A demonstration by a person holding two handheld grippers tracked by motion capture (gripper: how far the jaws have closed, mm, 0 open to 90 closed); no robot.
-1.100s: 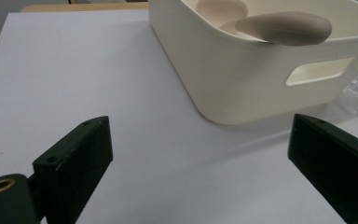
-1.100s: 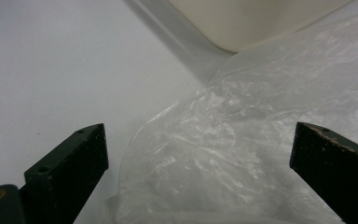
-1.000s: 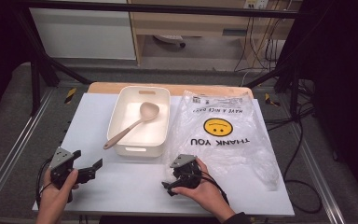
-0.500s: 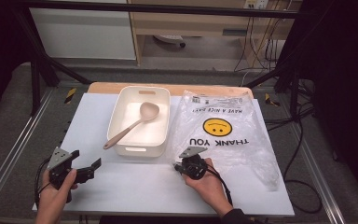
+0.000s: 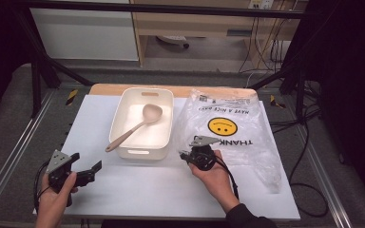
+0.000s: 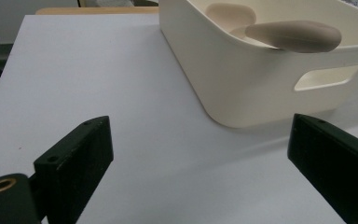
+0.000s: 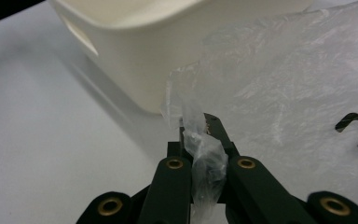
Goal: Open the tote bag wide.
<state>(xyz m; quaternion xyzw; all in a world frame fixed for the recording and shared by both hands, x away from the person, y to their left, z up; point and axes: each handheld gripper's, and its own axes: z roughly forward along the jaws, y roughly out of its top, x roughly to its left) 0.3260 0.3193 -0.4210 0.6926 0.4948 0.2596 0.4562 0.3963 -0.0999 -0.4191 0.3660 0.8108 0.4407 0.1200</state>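
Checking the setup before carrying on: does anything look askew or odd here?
Only small things. The spoon lies slanted in the white bin, handle over its rim. The right claw is shut on a crumpled corner of the plastic bag.

One bin [image 5: 145,124], one spoon [image 5: 134,127], one plastic bag [image 5: 228,128], two grippers.

Plastic bag [image 5: 240,128], centre right of the high view: clear film, printed with a yellow smiley face and black lettering. Bin [image 5: 145,124], centre: cream-white throughout. Spoon [image 5: 134,127] inside it: pale beige-pink. Table [image 5: 123,190]: white top, with a light wood strip along the upper edge. Left hand-held gripper [image 5: 83,173] and right hand-held gripper [image 5: 186,156]: black bodies, grey plates, brass-coloured fittings.
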